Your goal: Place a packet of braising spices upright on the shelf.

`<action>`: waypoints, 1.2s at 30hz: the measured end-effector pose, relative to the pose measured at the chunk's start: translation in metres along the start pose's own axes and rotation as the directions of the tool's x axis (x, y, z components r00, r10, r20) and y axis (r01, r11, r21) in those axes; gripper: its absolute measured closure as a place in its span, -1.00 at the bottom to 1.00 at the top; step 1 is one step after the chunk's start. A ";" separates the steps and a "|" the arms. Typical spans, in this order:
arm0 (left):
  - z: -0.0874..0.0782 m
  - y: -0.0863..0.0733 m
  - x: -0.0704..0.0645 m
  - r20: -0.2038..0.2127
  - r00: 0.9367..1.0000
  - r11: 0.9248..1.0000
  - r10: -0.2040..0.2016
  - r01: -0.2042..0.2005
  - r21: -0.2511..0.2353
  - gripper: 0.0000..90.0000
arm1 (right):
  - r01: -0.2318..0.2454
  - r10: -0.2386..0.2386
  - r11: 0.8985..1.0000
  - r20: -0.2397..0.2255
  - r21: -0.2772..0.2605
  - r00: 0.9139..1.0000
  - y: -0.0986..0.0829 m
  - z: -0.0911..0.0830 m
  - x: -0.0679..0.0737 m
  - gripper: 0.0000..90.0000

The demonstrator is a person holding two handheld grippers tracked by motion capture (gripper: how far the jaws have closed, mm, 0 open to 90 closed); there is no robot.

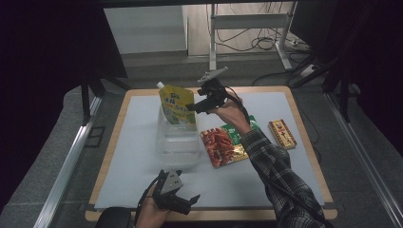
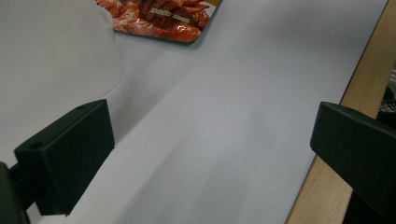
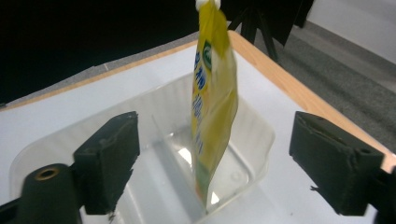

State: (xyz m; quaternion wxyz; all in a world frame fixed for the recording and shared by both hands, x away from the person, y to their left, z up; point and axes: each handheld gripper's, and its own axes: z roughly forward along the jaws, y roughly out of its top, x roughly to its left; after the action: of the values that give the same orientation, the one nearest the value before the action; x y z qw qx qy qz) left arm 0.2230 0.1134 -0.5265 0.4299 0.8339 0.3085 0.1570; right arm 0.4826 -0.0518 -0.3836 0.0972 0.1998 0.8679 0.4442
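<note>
Right gripper [image 1: 196, 105] spread wide, empty, just beside yellow pouch [image 1: 177, 105] standing upright in clear tub [image 1: 177, 140]. Left gripper [image 1: 185, 202] also spread wide, empty, near tub's front.

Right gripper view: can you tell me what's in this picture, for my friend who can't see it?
A yellow pouch with a white cap stands upright in a clear plastic tub on a white table. The right gripper faces it with its two black jaws wide open, one on each side and apart from the pouch.
</note>
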 end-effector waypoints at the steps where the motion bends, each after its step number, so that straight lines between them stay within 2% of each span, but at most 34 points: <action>1: 0.000 0.000 0.000 0.000 1.000 1.000 0.000 0.000 0.000 -1.00 | -0.010 0.010 1.000 -0.001 0.004 1.000 -0.002 -0.001 0.001 -0.71; 7: 0.000 0.000 0.000 0.001 1.000 1.000 0.002 -0.002 0.001 -1.00 | -0.036 0.036 0.999 -0.015 -0.002 0.999 -0.013 -0.011 0.003 -0.86; 12: 0.001 0.000 -0.001 0.004 1.000 1.000 0.002 -0.002 0.004 -1.00 | -0.020 0.020 1.000 -0.003 0.003 1.000 -0.025 -0.021 0.008 -0.93; 23: 0.002 0.000 -0.002 0.012 1.000 1.000 0.008 -0.008 0.008 -1.00 | -0.003 0.002 1.000 0.020 0.020 1.000 -0.047 -0.036 0.013 -0.95; 29: 0.002 0.000 -0.001 0.012 1.000 1.000 0.007 -0.007 0.008 -1.00 | -0.012 0.011 1.000 0.021 0.027 1.000 -0.061 -0.042 0.016 -0.94; 30: 0.002 0.000 -0.001 0.012 1.000 1.000 0.007 -0.007 0.007 -1.00 | -0.016 0.016 1.000 0.018 0.010 1.000 -0.066 -0.045 0.017 -0.95; 36: 0.002 0.000 -0.002 0.013 1.000 1.000 0.008 -0.008 0.008 -1.00 | -0.029 0.029 1.000 0.018 0.010 0.999 -0.082 -0.051 0.018 -0.96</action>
State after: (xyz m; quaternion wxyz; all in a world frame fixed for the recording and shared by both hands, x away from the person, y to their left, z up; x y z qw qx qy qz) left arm 0.2229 0.1111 -0.5281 0.4278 0.8380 0.3028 0.1520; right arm 0.4270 -0.1243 -0.4202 0.0974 0.2167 0.8663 0.4394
